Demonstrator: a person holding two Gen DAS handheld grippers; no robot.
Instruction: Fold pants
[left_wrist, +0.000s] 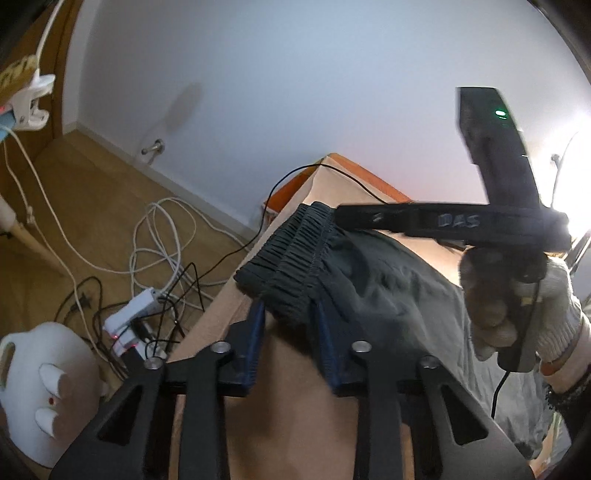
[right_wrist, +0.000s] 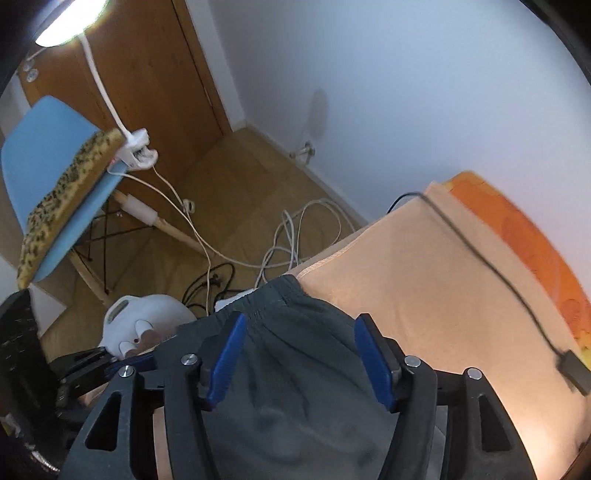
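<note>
Dark grey elastic-waist pants (left_wrist: 332, 266) lie bunched on the peach-covered counter (right_wrist: 424, 266), waistband at its edge. Left tongs (left_wrist: 288, 325) and right tongs (right_wrist: 299, 354) both gape, gripping nothing. Folding looks barely begun.

left tool (left_wrist: 290, 314) open, at pants (left_wrist: 354, 280) waistband

Walls: plain white wall (right_wrist: 406, 81), with a white skirting board along its foot.
Floor: light wooden boards (right_wrist: 236, 177), strewn with tangled white and black cables (left_wrist: 162, 240).
Door: brown wood (right_wrist: 147, 66), in the corner.
Furniture: blue chair (right_wrist: 48, 155) on pale wooden legs, carrying a speckled cushion (right_wrist: 70, 192).
Light: white clip lamp (right_wrist: 70, 18), clamped to the chair and glowing brightly.
</note>
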